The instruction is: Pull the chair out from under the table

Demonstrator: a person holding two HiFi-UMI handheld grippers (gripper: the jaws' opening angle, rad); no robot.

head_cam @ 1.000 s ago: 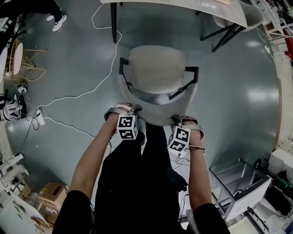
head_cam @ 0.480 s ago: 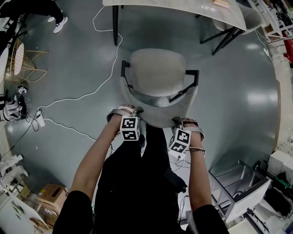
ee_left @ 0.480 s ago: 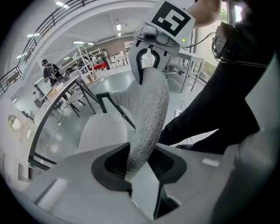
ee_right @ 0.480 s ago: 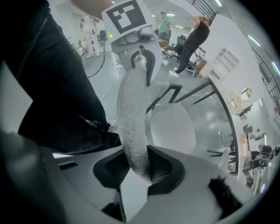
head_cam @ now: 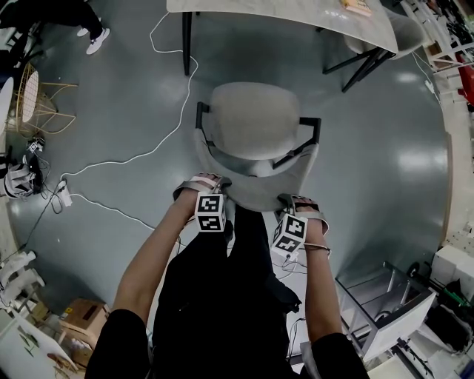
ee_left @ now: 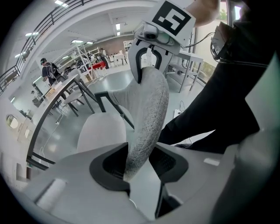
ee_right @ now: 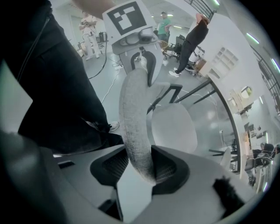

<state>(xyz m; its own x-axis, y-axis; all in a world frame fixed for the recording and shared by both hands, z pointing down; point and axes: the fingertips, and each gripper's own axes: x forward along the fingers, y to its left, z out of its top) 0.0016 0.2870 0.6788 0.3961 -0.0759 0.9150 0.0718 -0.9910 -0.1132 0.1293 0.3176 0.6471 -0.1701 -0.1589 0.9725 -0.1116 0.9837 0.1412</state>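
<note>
- Chair (head_cam: 255,122) sits mid-frame in the head view, seat fully clear of the table (head_cam: 281,15) along the top edge (pull looks done).
- Backrest (head_cam: 255,189) rim runs left to right across the frame, with the seat above it.
- Left gripper (head_cam: 216,185) straddles the rim's left end and right gripper (head_cam: 290,201) its right end, both pointing steeply down.
- Both sets of jaws have just been opening. The rim is between the pads with slack on one side, so it is not clamped.
- Likely next: lift straight off the rim.

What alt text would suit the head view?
From above, a grey chair stands clear of the table, its backrest top between the jaws of the left claw and right claw, which have just been opening.
</note>
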